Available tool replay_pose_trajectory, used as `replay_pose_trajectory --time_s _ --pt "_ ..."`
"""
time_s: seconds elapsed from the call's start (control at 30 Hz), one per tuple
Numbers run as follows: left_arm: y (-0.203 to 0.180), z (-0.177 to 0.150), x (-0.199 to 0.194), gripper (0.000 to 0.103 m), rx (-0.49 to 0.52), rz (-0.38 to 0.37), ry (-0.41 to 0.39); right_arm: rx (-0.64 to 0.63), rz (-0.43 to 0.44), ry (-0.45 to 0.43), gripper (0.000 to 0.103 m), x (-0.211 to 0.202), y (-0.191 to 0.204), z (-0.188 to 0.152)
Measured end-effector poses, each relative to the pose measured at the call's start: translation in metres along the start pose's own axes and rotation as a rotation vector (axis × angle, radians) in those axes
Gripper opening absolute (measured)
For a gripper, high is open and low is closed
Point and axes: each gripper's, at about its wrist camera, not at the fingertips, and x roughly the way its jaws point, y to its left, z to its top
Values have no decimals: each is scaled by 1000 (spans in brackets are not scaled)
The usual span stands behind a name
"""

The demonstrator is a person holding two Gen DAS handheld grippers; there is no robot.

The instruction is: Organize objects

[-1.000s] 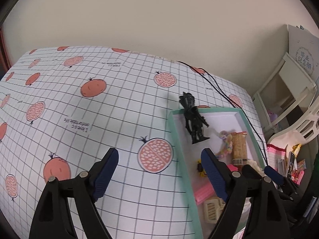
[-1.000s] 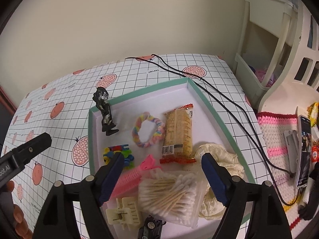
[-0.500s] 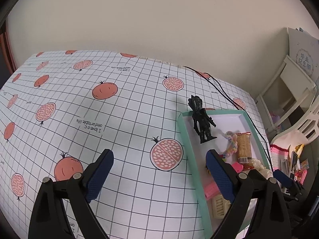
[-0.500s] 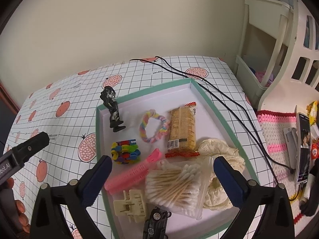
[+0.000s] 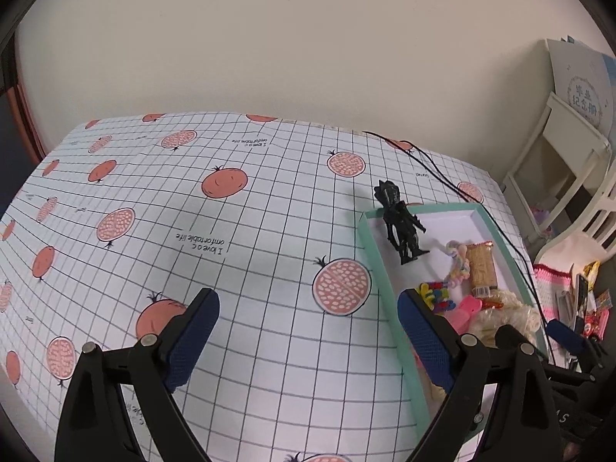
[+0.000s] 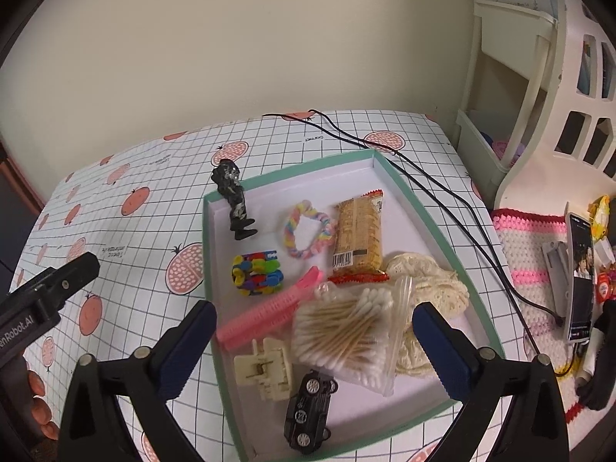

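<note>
A teal-rimmed white tray [image 6: 431,208] [image 5: 371,246] lies on the gridded tablecloth. Inside it a black figure [image 6: 234,200] [image 5: 400,223] stands at the far left corner. Near it lie a pastel braided ring [image 6: 308,231], a snack packet [image 6: 358,236], a multicoloured band [image 6: 257,273], a pink comb [image 6: 269,312], a bag of cotton swabs [image 6: 346,335], a cream lace cloth [image 6: 431,288], a cream hair claw [image 6: 267,369] and a black toy car [image 6: 308,412]. My right gripper [image 6: 313,350] hangs open above the tray's near half. My left gripper [image 5: 308,337] is open over bare tablecloth left of the tray.
Black cables [image 6: 423,188] run along the tray's right side to a phone [image 6: 579,277] on a pink crocheted mat [image 6: 527,261]. A cream shelf unit [image 6: 512,88] stands at the table's right end. A beige wall [image 5: 269,38] closes off the far edge.
Both grippers have drawn back and risen from the tray, so more of the table and tray shows. Both stay open. The things in the tray have not moved.
</note>
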Motion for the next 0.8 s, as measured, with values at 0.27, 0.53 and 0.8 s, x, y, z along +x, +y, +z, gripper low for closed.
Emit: replay_pose_trajectory --time_s 0.27,0.53,0.8 --pt "5 -15 -15 94 -6 -30 26 9 -4 4 103 -13 0 -14" --pt "8 -31 -35 94 21 -24 21 11 -19 -8 103 -33 3 -28" --pt "10 -44 -57 94 24 -72 7 -33 -35 -30 103 -52 14 -43"
